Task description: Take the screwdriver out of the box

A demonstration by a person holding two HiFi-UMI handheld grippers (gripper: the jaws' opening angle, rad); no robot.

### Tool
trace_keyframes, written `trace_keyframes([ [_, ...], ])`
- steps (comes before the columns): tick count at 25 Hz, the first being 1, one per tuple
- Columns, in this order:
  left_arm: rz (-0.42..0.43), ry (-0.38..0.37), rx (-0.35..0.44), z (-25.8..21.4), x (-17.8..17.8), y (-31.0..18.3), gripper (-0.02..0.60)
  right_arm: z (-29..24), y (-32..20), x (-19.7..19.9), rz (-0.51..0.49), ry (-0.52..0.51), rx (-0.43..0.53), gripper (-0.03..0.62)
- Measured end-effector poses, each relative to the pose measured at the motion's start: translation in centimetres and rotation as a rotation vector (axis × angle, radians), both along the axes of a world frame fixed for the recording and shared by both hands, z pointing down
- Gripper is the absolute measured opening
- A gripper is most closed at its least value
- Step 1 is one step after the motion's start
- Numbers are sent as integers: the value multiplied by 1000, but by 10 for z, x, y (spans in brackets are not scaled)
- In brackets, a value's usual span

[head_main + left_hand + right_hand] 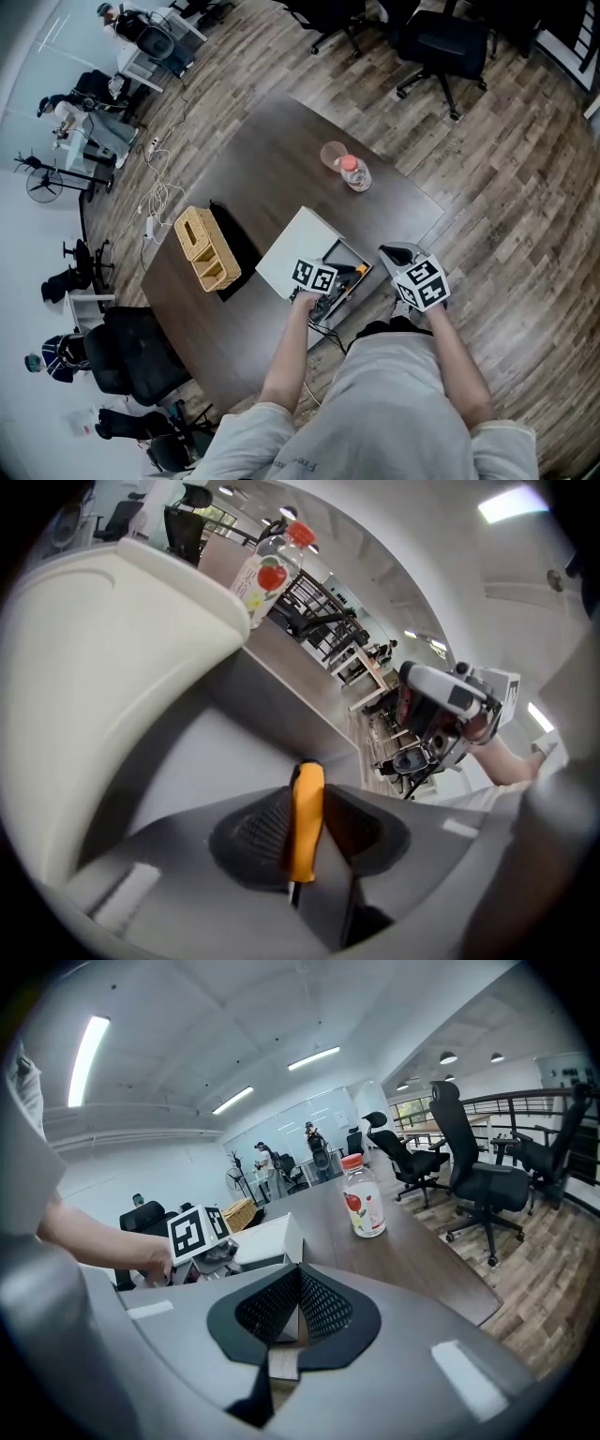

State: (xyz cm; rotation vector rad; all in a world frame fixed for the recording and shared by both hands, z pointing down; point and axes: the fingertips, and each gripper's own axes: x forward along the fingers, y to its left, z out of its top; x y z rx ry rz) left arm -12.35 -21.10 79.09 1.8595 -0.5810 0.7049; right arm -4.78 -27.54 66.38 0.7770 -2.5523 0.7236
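1. Left gripper (pixel 308 803): jaws clamped on the orange handle of the screwdriver (pixel 306 841), handle upright between the ribbed pads, dark shaft barely showing below.
2. Screwdriver position: at the open box (pixel 292 251), over its grey inner tray near the front of the surface (pixel 272 164); cannot tell whether lifted clear of the tray.
3. Box: white lid swung back toward the far side, filling the left of the left gripper view.
4. Right gripper (pixel 296 1302): jaws pressed together, nothing between them; held just right of the box, above the near corner of the surface, pointing across it.
5. Also on the surface: bottle (pixel 355 173) with red cap and fruit label, upright, well beyond the box; wicker basket (pixel 206 248) left of the box, apart from it.
6. Around: wood floor, black office chairs.
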Motion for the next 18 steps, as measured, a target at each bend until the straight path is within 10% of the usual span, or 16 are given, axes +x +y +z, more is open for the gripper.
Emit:
trace_keyframes([
  [18, 111, -309, 163, -8, -18, -10, 161, -1, 4, 0, 7, -9, -4, 2],
])
